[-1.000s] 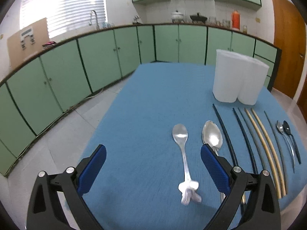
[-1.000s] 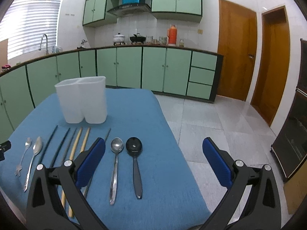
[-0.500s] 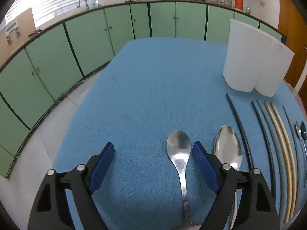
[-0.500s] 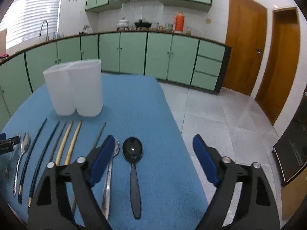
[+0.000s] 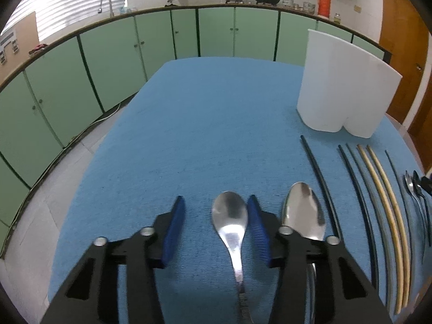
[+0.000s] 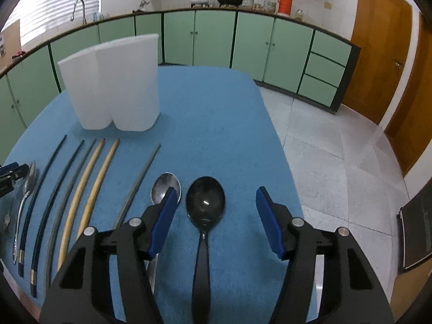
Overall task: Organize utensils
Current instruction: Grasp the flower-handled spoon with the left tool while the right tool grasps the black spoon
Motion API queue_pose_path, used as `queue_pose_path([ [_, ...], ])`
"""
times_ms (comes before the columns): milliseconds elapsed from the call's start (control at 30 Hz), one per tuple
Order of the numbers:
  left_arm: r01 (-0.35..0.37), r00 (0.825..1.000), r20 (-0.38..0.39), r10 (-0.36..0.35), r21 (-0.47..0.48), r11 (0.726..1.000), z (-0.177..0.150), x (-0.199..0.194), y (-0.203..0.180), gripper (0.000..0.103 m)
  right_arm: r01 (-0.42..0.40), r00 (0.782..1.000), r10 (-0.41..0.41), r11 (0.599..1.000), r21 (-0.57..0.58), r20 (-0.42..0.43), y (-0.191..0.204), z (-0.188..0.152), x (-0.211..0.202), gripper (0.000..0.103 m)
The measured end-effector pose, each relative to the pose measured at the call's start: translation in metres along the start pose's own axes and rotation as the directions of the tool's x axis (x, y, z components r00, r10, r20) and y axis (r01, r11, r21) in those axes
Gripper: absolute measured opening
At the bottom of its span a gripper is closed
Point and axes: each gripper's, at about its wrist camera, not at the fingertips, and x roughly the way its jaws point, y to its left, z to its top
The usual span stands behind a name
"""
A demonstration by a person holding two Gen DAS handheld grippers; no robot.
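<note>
My left gripper (image 5: 216, 226) hangs low over the blue table with its jaws closing. A small silver spoon (image 5: 229, 216) lies between them, close to the right pad (image 5: 257, 226), and no pad presses on it. A larger silver spoon (image 5: 303, 213) lies just right of that finger. My right gripper (image 6: 217, 218) is also closing, around a black spoon (image 6: 205, 199) lying untouched on the cloth. Another silver spoon (image 6: 165, 186) sits behind its left pad (image 6: 164, 216). The white two-part holder (image 5: 343, 91) (image 6: 113, 86) stands at the back.
Several chopsticks lie in a row between the spoons: dark ones (image 5: 321, 175) and a tan pair (image 5: 386, 197) (image 6: 89, 183). The blue cloth (image 5: 202, 121) ends at the table edge on the right (image 6: 283, 162), with tiled floor beyond. Green cabinets line the walls.
Both grippers came forward and down toward the table and their jaws narrowed. The left now straddles the small silver spoon, the right the black spoon.
</note>
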Motion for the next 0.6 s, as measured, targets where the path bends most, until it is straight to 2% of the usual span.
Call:
queue_pose_path([
  [67,0.007,1.000,0.004,-0.007,-0.001,1.000,0.000,0.000,0.001,0.030,-0.013,1.000,0.013,1.000,-0.002,-0.018,0.003,0.004,0.004,0.054],
  [133,0.016,1.000,0.005,-0.016,-0.003,1.000,0.001,0.000,0.002,0.027,-0.007,1.000,0.007,1.000,-0.006,-0.029,0.006,0.005,0.008,0.054],
  [400,0.036,0.999,0.017,-0.036,-0.005,0.999,0.002,0.001,0.005,0.026,-0.002,0.998,0.001,1.000,-0.013,-0.067,0.007,0.014,0.018,0.046],
  [533,0.044,0.999,0.020,-0.044,-0.005,0.999,0.000,-0.001,0.006,0.026,-0.023,0.996,0.022,1.000,-0.005,-0.083,0.005,0.014,0.021,0.034],
  [600,0.050,0.999,0.021,-0.050,-0.006,0.999,-0.001,-0.002,0.006,0.026,-0.025,0.997,0.024,1.000,-0.003,-0.080,0.004,0.015,0.019,0.034],
])
